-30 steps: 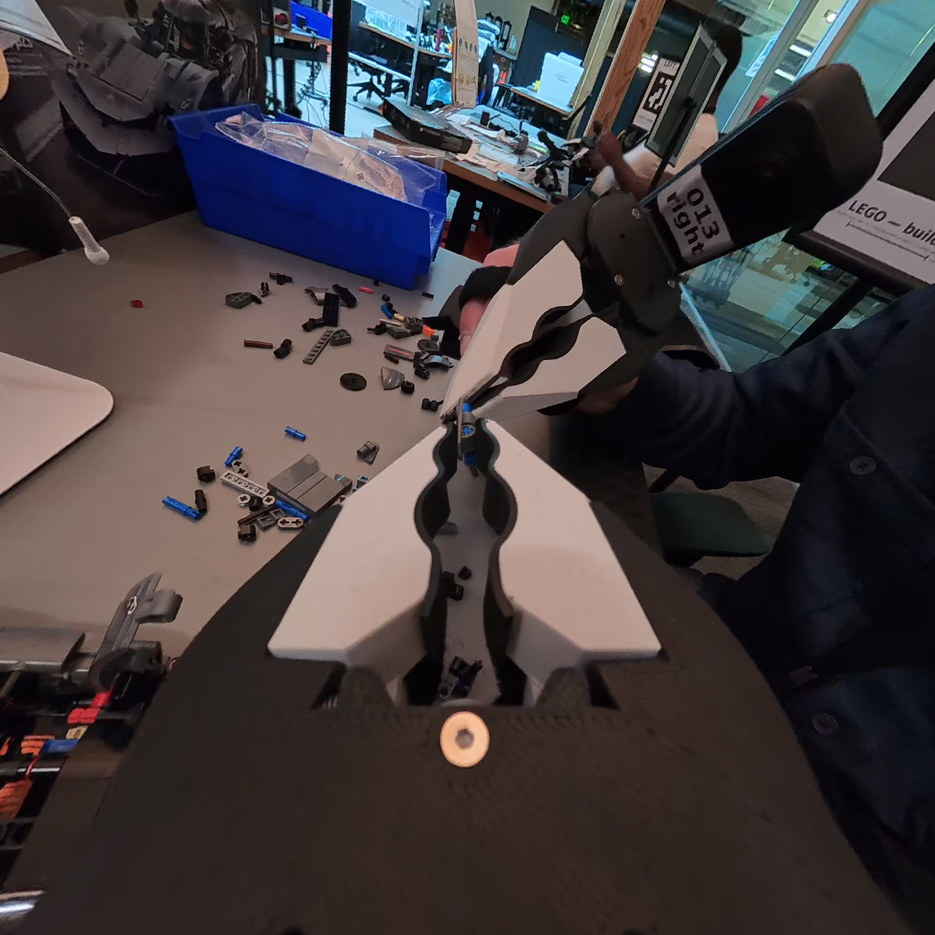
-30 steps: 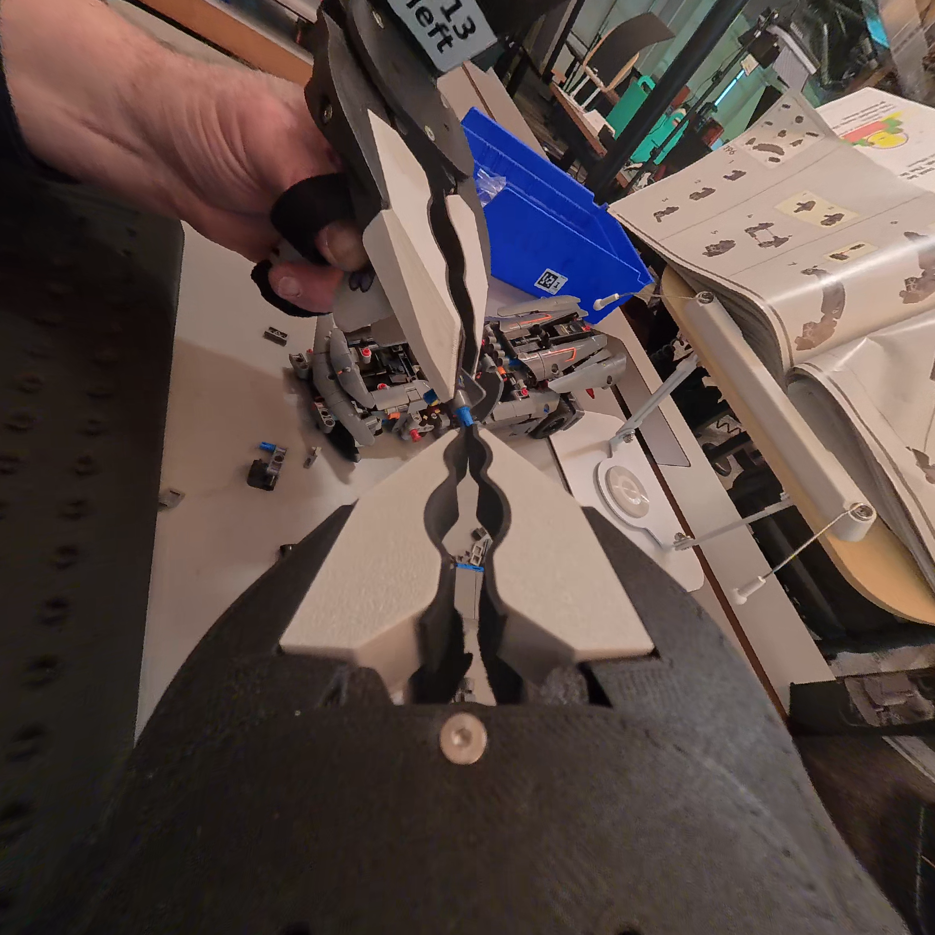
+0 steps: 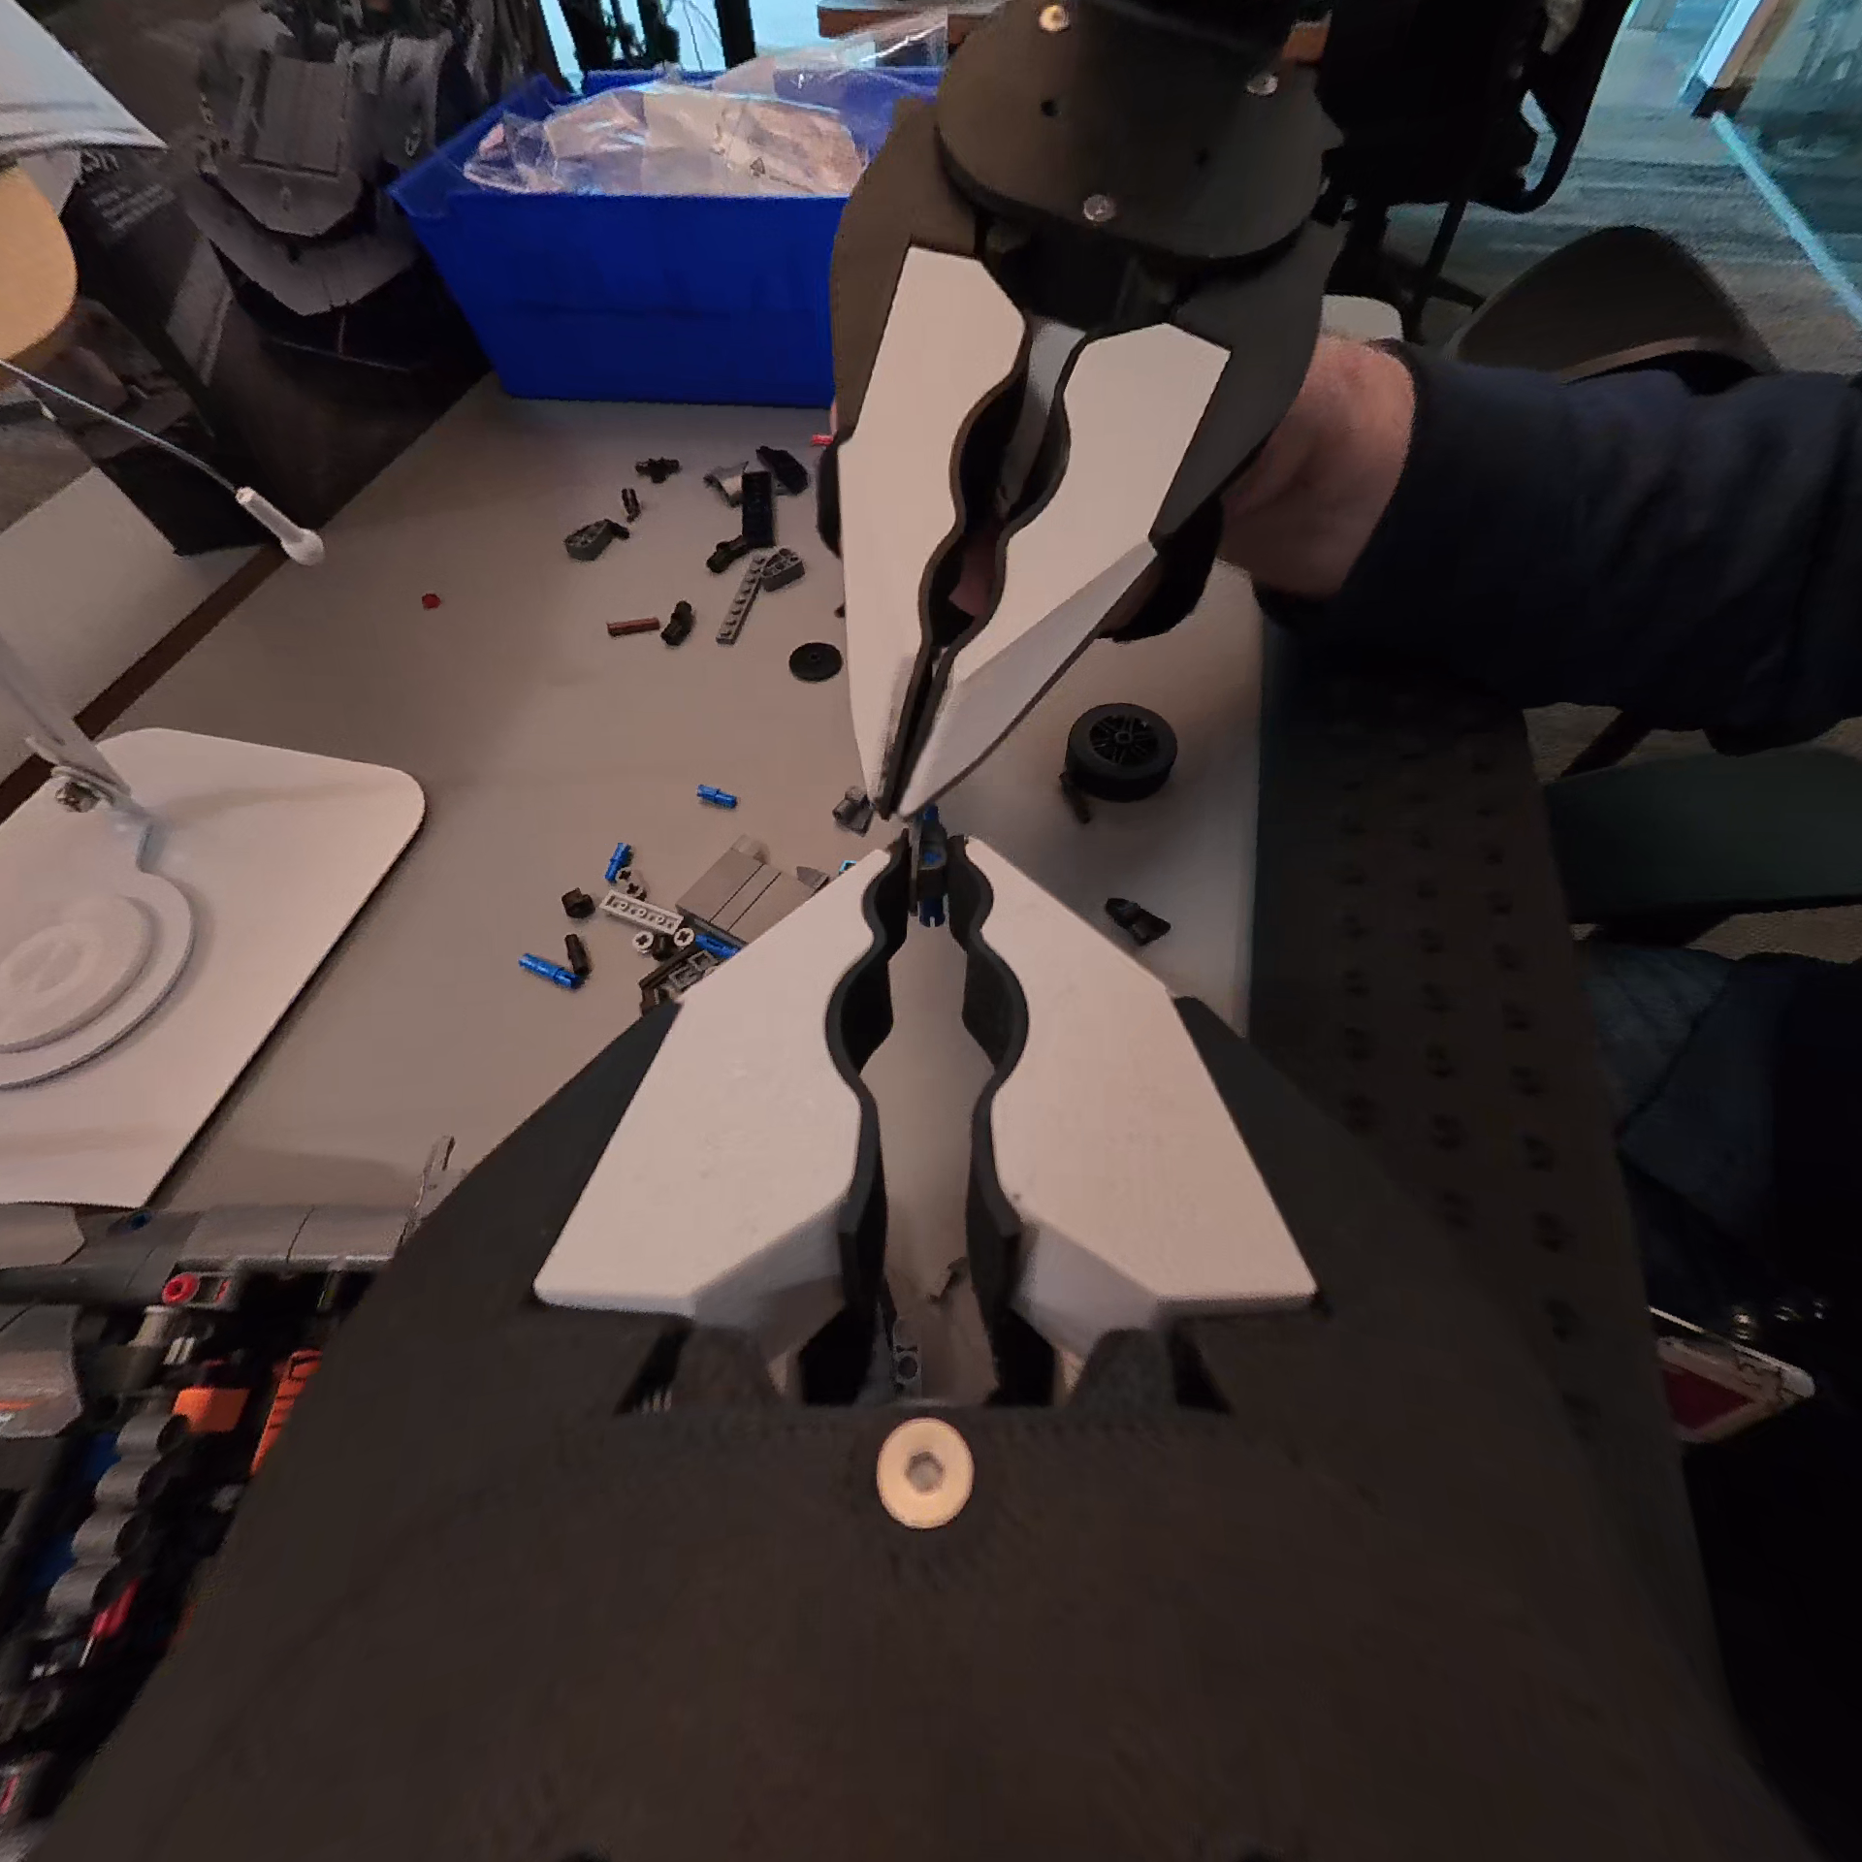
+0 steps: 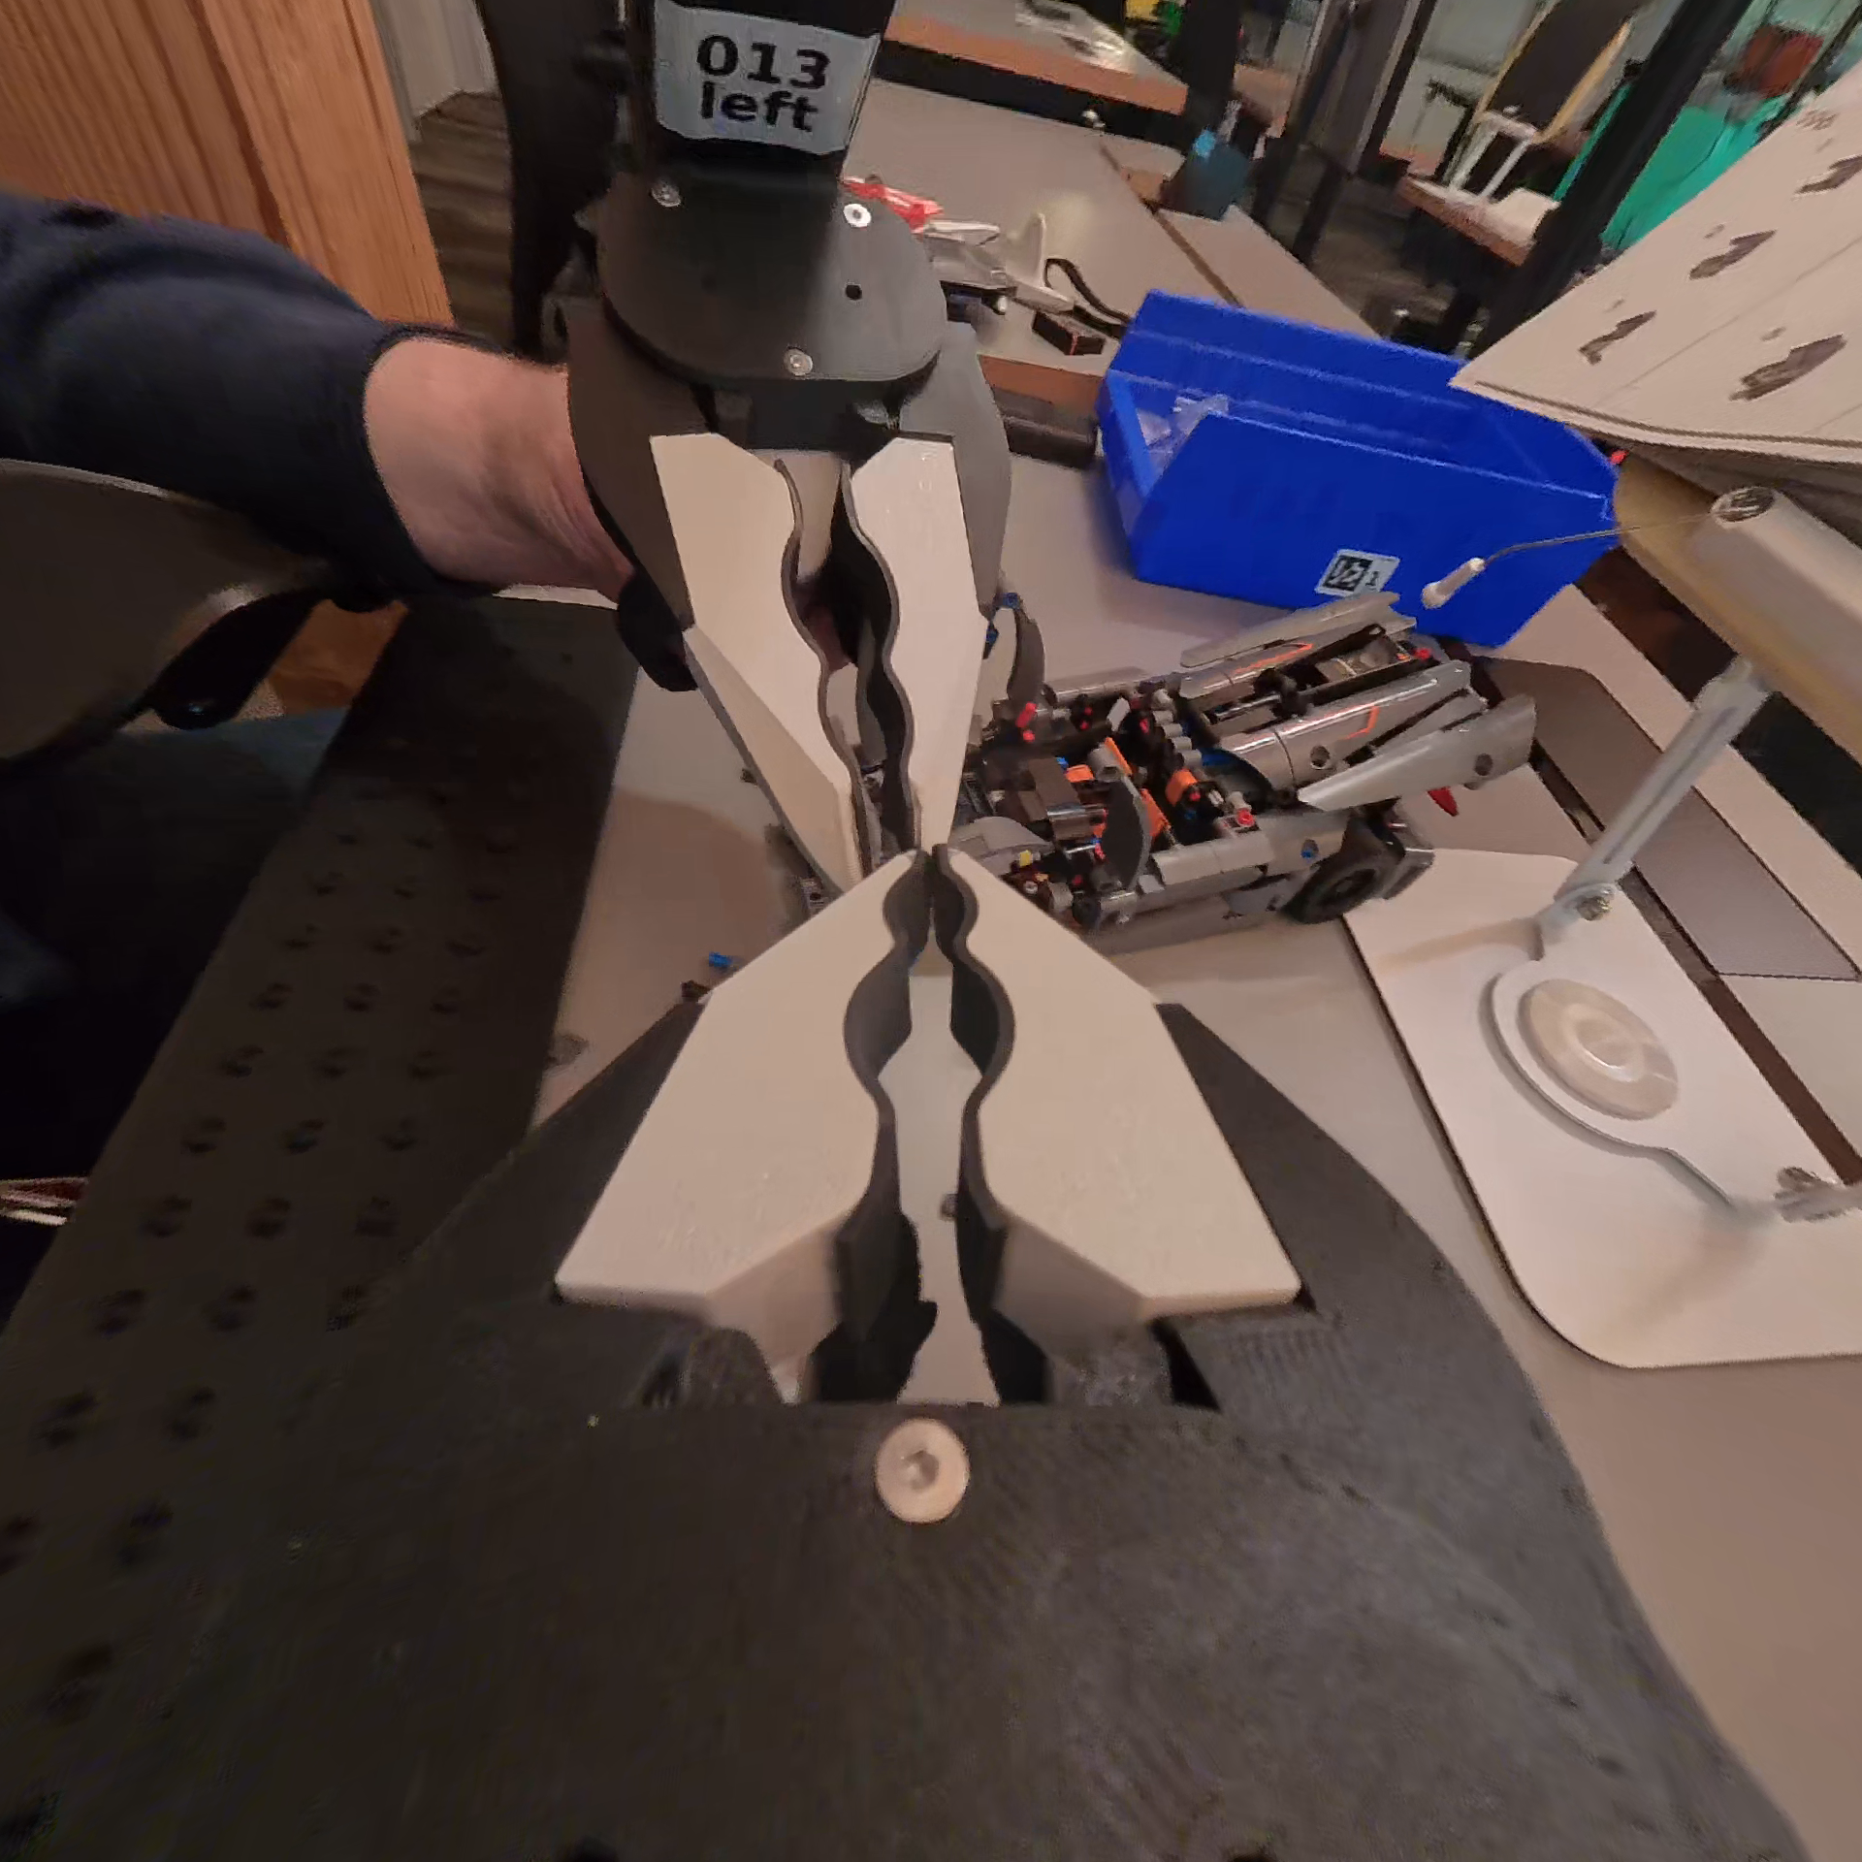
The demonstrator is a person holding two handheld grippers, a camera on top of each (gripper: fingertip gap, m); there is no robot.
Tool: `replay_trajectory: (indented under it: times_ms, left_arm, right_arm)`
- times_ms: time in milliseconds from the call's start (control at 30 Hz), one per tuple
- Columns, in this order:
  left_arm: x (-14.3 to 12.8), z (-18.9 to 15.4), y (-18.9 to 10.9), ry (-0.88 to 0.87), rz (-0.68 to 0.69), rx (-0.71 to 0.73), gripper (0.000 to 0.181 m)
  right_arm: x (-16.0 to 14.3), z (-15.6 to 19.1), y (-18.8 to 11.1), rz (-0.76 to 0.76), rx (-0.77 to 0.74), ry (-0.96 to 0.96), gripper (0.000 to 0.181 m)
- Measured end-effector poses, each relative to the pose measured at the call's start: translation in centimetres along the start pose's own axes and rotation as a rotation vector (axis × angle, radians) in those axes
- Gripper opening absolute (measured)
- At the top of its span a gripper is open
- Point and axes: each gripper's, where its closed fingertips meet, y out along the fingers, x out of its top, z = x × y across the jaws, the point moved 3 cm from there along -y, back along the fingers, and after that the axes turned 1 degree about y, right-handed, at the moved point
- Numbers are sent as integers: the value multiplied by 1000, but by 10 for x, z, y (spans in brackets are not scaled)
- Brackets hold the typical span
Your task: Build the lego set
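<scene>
Left wrist view: a small grey-and-blue lego piece [image 3: 929,856] is clenched at the left tool [image 3: 927,865] tips, touched by the closed, seemingly empty right tool [image 3: 900,801]. The largely assembled grey car model [image 4: 1239,796] is seen on the desk [image 3: 484,705]; loose pieces [image 3: 685,912] remain unfitted.

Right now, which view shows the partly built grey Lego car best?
The right wrist view: the partly built grey Lego car lies on the table in full, beside the left gripper. The left wrist view catches only one end of it at the bottom left corner.
</scene>
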Motion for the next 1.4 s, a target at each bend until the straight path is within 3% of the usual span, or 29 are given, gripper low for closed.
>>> replay_trajectory:
  times_ms: [400,633,1400]
  left_arm:
    - [-5,-3,4,44,37,3,5]
    - [2,-2,-1,8,-28,-18,5]
    - [-1,-2,2,15,-16,-21,5]
  right_arm:
    - [-5,-4,10,14,23,54,0]
    - [-1,-5,3,-66,59,126,1]
    - [-13,-1,-6,2,128,122,5]
